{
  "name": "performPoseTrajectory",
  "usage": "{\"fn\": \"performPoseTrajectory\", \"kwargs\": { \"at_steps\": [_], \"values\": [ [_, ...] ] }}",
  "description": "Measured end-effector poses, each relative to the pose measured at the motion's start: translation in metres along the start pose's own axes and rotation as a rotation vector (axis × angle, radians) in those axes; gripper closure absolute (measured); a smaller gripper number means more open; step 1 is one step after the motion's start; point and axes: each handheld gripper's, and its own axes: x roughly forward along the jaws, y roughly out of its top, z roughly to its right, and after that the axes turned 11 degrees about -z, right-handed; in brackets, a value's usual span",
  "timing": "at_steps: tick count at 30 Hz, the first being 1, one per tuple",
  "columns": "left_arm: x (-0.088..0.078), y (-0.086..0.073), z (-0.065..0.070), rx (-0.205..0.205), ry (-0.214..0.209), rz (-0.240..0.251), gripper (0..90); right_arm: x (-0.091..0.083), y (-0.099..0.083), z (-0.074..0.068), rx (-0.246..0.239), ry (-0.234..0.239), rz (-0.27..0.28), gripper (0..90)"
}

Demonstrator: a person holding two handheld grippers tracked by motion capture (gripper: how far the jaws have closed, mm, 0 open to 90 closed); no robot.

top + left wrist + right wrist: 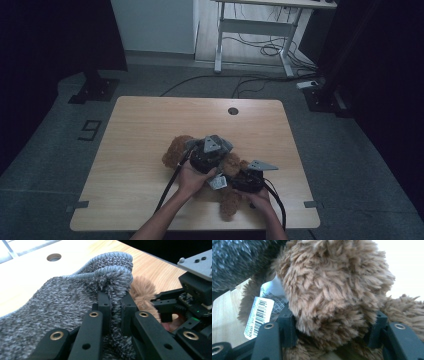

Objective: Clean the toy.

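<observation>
Black jaws of the left gripper (116, 307) are seen pinched tight on a fold of a grey knitted garment (62, 300), its ribbed hem raised just beyond the fingertips. Behind that hem, a tuft of the brown plush bear (143, 291) is visible, with the right gripper (175, 307) just to its right. In the right gripper view, the jaws of that gripper are closed around a thick furry part of the bear (332, 290), the pads pressed into the fur on both sides; which part is gripped cannot be told. A white barcode tag (259, 315) is seen hanging beside the left jaw, and the grey garment is seen at the top left. From the high view, the bear (175, 150) is found lying on the wooden table (140, 130), right of centre and towards the near edge, with the left gripper (207, 152) over its middle and the right gripper (247, 177) just to the near right. A round cable hole (233, 110) is set near the far edge.
</observation>
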Motion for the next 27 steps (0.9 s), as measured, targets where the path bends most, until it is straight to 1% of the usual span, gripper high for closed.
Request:
{"fn": "performPoseTrajectory", "kwargs": {
  "at_steps": [4,5,7,8,9,10,11,12,14,17,19,20,21,22,23,25,26,27],
  "values": [
    [-0.003,-0.002,-0.003,0.013,0.036,-0.008,82.1,0.000,0.000,-0.001,0.002,-0.003,0.001,41.4],
    [-0.003,-0.002,-0.003,0.013,0.036,-0.008,82.2,0.000,0.000,-0.001,0.002,-0.003,0.001,41.4],
    [-0.005,-0.003,-0.008,0.041,0.123,-0.032,82.1,0.000,0.000,-0.001,0.005,0.000,0.001,41.5],
    [-0.006,-0.004,-0.010,0.048,0.155,-0.042,82.1,0.000,0.000,0.000,0.004,0.000,-0.001,41.6],
    [-0.008,-0.004,-0.014,0.042,0.168,-0.047,82.2,0.000,0.000,0.000,0.005,0.001,-0.001,41.6],
    [-0.010,-0.005,-0.018,0.032,0.171,-0.045,82.1,0.000,0.000,0.000,0.005,0.002,-0.001,41.6],
    [-0.010,-0.005,-0.018,0.032,0.171,-0.045,82.2,0.000,0.000,0.000,0.005,0.002,-0.001,41.6],
    [-0.015,-0.007,-0.027,0.014,0.189,-0.043,82.2,-0.001,-0.001,0.000,0.005,0.003,-0.003,41.7],
    [-0.022,-0.010,-0.037,-0.009,0.197,-0.036,82.1,-0.001,-0.001,0.000,0.008,0.005,-0.002,41.8],
    [-0.036,-0.016,-0.054,-0.063,0.195,-0.002,82.0,-0.001,-0.001,0.000,0.006,0.006,-0.003,41.8],
    [-0.045,-0.021,-0.065,-0.094,0.190,0.012,81.9,-0.001,-0.001,0.000,0.006,0.008,-0.004,41.8],
    [-0.048,-0.025,-0.069,-0.101,0.196,0.016,81.9,-0.001,-0.001,0.000,0.005,0.009,-0.005,41.8],
    [-0.048,-0.025,-0.069,-0.101,0.196,0.016,81.9,-0.001,-0.001,0.000,0.005,0.009,-0.005,41.8],
    [-0.055,-0.031,-0.077,-0.119,0.210,0.027,81.9,-0.001,-0.001,0.000,0.006,0.009,-0.004,41.8],
    [-0.059,-0.034,-0.082,-0.131,0.218,0.031,81.9,-0.001,-0.001,0.001,0.005,0.009,-0.004,41.8],
    [-0.064,-0.041,-0.092,-0.153,0.229,0.030,81.9,-0.001,-0.001,0.001,0.004,0.008,-0.005,41.8],
    [-0.065,-0.045,-0.096,-0.171,0.228,0.028,81.9,-0.001,-0.001,0.001,0.004,0.008,-0.005,41.8],
    [-0.065,-0.045,-0.096,-0.171,0.228,0.028,81.9,-0.001,-0.001,0.000,0.005,0.009,-0.005,41.8]
  ]
}}
